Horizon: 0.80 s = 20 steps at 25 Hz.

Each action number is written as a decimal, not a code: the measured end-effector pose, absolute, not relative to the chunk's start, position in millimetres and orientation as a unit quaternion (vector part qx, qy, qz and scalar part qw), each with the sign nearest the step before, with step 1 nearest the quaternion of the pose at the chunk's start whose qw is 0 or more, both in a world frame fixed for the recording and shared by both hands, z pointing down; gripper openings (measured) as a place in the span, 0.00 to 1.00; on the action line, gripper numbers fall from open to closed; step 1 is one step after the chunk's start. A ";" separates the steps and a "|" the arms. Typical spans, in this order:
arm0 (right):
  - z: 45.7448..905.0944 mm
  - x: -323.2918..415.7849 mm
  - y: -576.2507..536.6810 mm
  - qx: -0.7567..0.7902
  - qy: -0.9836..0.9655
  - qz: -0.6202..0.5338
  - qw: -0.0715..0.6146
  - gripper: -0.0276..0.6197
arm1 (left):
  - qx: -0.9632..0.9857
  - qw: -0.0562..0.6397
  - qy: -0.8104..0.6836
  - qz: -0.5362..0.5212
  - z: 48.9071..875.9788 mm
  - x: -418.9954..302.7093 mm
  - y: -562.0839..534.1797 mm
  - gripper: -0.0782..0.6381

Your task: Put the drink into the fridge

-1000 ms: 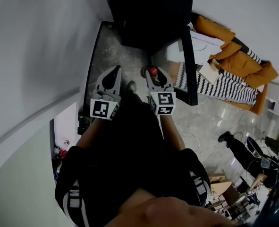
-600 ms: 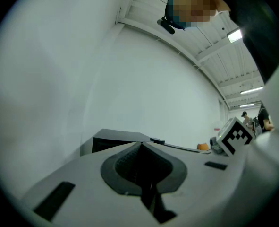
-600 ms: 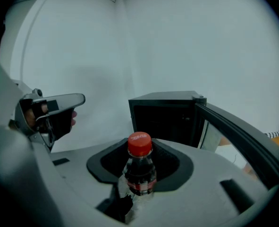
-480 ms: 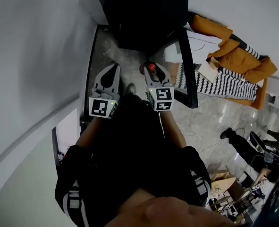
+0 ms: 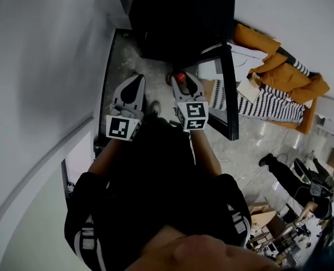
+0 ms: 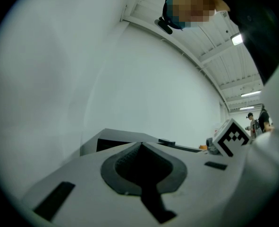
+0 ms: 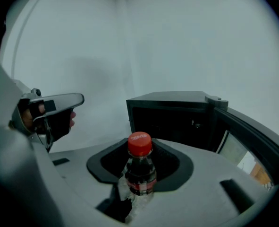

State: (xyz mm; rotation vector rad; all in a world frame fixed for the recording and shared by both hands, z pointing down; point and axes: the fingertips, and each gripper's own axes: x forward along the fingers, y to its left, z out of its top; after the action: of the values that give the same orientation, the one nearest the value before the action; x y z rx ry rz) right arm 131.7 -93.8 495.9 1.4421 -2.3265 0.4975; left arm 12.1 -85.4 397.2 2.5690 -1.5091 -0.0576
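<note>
**Bottle held short of open fridge**

White wall (image 5: 42, 49) filled the whole left side of the head view. Pale marbled floor (image 5: 127, 61) ran along its foot.

Black fridge (image 5: 178, 16) stood on that floor ahead of the person, interior dark. Its door (image 5: 229, 89) swung open to the right. Seen from the right gripper view, the opening faced the camera and nothing could be made out inside.

Further right, well apart from the fridge: a sofa with orange cushions (image 5: 280, 66), and a black-and-white striped blanket (image 5: 263, 103) lying in front of it. A second person in dark clothing (image 5: 285, 176) stood beyond, near the lower right of the frame.

Both grippers were held out side by side in front of the fridge, near each other but not touching.

Left gripper (image 5: 137, 79): jaws pressed together, nothing between them, pointing towards the wall side of the fridge.

Right gripper (image 5: 182, 84): jaws clamped on the drink (image 7: 140, 174), a small clear bottle of dark liquid, upright, gripped low on the body with the neck rising above the pads. The bottle was outside the fridge, in front of the open doorway.

Red cap (image 7: 139, 144) on the bottle, seated, with white print too blurred to read.
</note>
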 end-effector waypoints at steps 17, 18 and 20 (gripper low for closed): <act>548.6 100.7 -193.6 0.509 -0.818 0.164 0.210 0.26 | 0.870 0.107 -0.481 0.017 430.9 -19.7 -142.2 0.12; 552.0 100.3 -199.6 0.511 -0.817 0.164 0.210 0.26 | 0.870 0.108 -0.480 0.019 432.5 -20.5 -145.9 0.12; 557.2 102.0 -212.0 0.515 -0.815 0.164 0.209 0.26 | 0.872 0.108 -0.477 0.020 432.5 -19.5 -153.5 0.12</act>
State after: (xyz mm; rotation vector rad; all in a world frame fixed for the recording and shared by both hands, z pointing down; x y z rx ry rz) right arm 102.0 -212.0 557.2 1.4338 -2.2659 0.4572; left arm -19.5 -153.5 432.5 2.5661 -1.4041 0.0597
